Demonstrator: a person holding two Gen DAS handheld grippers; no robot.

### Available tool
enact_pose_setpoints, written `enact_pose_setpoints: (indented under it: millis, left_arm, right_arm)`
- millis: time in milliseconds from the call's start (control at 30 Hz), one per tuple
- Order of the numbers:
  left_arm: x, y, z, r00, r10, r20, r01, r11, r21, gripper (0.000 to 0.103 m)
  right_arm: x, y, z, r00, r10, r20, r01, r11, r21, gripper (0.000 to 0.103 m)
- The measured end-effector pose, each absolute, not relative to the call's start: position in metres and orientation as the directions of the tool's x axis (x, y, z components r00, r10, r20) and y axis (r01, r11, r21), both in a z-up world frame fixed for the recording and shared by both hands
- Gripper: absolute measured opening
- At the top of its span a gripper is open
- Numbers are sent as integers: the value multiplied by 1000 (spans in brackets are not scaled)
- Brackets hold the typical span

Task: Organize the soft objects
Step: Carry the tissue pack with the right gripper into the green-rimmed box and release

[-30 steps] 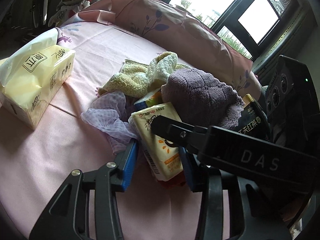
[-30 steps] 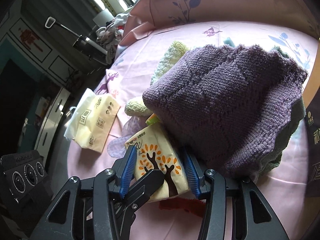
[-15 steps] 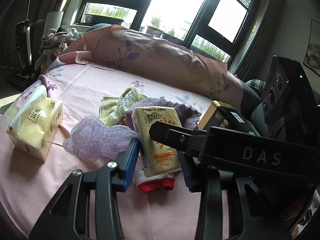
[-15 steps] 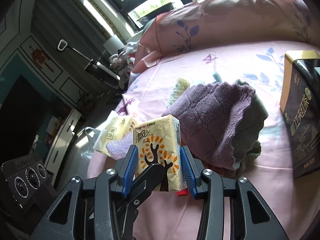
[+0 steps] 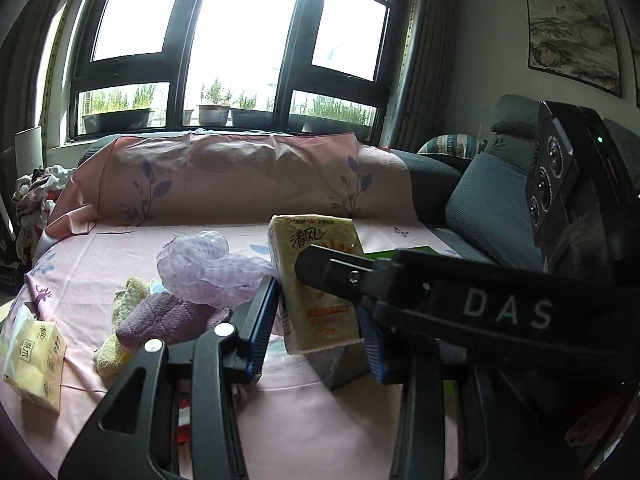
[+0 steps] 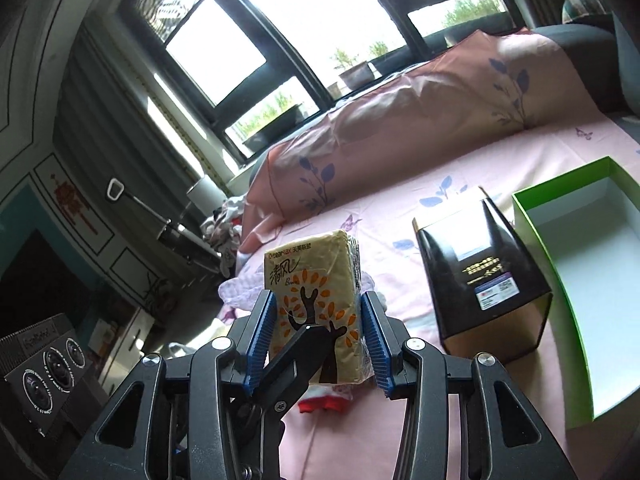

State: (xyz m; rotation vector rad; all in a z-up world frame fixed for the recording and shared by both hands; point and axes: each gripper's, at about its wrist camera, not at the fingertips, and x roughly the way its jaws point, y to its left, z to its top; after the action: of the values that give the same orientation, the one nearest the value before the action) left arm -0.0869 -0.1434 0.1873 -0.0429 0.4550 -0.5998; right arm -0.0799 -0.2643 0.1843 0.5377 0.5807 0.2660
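Right wrist: tongs level, clamping tissue pack.

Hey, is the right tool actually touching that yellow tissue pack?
Touching. In the right wrist view, both blue pads of the right tool press against the sides of the yellow tissue pack, which is off the pink sheet.

Home living rm: sheet-covered sofa, window w/ plants, wall painting.

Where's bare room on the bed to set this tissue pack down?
Free for the tissue pack: the white inside of the green box, right of the black box; also pink sheet between black box and cushion. Crowded: the left, where mesh cloth, purple knit and yellow towel pile up.
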Motion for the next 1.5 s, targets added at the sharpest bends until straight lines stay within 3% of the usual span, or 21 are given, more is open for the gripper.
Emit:
enact_pose_setpoints:
  millis: [733,1300,1400,1500]
  left_arm:
    - [-88,-301,164,523,-673,-524,760,646,-71,38]
    - [-86,-367,129,325,-728,-603,848,507,-155,38]
    - [-83,-368,127,298,-742,-601,848,495,-190,44]
    - [-80,-366,130,315,-739,-595,839,510,-189,64]
  right_arm:
    - [-130,-414,139,891,157,-426,202,702,683,46]
    - [-160,-469,101,859,23,-511,406,577,709,46]
    - [-163,-473,100,865,3,-502,412,567,713,46]
    - [-166,-475,104,880,-19,-474,402,559,725,48]
